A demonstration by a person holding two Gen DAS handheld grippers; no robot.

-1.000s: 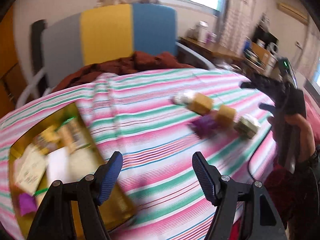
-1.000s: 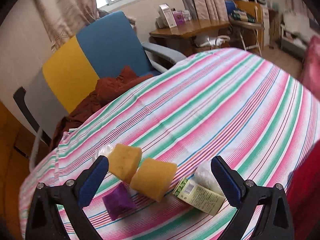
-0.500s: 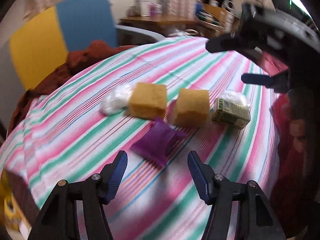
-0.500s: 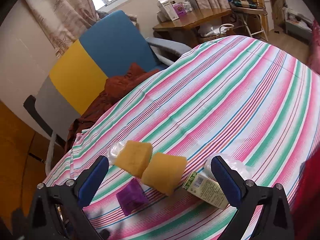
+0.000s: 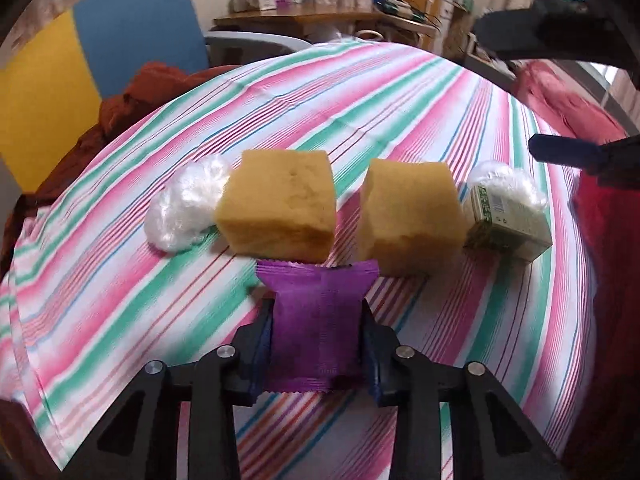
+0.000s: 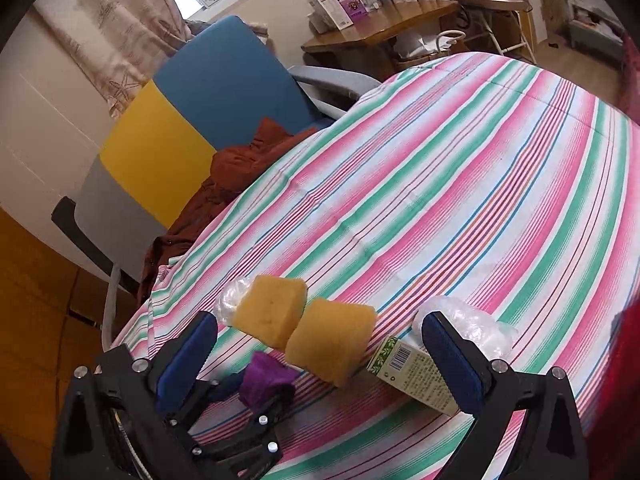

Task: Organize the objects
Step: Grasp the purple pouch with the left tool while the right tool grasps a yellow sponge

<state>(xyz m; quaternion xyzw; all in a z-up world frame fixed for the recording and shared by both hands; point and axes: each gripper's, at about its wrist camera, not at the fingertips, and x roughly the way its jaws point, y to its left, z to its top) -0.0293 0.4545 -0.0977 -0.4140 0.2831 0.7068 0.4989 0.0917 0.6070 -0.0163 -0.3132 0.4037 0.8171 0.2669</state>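
Note:
My left gripper (image 5: 318, 332) is shut on a purple sachet (image 5: 318, 320) lying on the striped tablecloth (image 5: 120, 280). Just beyond it sit two yellow sponge blocks (image 5: 280, 204) (image 5: 408, 216), a crumpled clear plastic wad (image 5: 184, 204) at the left and a small green carton (image 5: 506, 222) with another plastic wad (image 5: 508, 184) at the right. My right gripper (image 6: 320, 356) is open and empty, hovering above the same row: sponges (image 6: 268, 312) (image 6: 332, 340), carton (image 6: 416, 372), sachet (image 6: 266, 376).
A blue, yellow and grey chair (image 6: 180, 120) with a rust-brown cloth (image 6: 236, 172) stands past the table's far-left edge. A wooden desk (image 6: 380, 24) with boxes is behind. The cloth stretches to the far right.
My left gripper swung from the box at the left to the row of objects, came down on the purple sachet and closed on it. The right gripper stayed open above.

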